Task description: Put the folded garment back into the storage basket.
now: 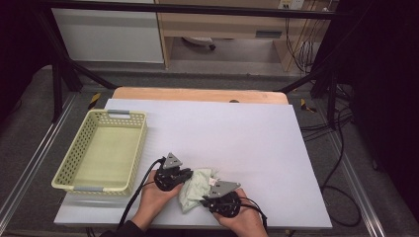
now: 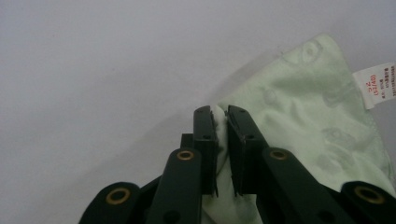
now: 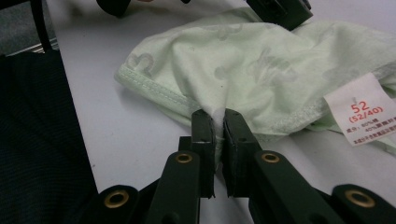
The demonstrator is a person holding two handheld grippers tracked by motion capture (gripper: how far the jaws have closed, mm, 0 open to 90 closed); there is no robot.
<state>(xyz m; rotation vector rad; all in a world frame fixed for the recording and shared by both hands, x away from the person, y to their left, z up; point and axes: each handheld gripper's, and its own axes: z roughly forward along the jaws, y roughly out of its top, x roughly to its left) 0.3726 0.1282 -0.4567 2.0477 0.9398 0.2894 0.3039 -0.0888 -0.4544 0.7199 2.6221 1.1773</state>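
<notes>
The pale green garment (image 1: 196, 189) lies crumpled on the worktop (image 1: 237, 133), right of the basket (image 1: 103, 150), strung between the left gripper (image 1: 187, 174) and right gripper (image 1: 206, 199); each one's fingers pinch a hem.

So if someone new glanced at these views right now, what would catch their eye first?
Probably the crumpled pale green patterned cloth at the near edge of the white table, pinched from both sides: the left hand-held gripper and the right hand-held gripper are each shut on its fabric. Next, its white sewn-in label with red print, and the empty pale yellow perforated plastic basket at the table's left.
</notes>
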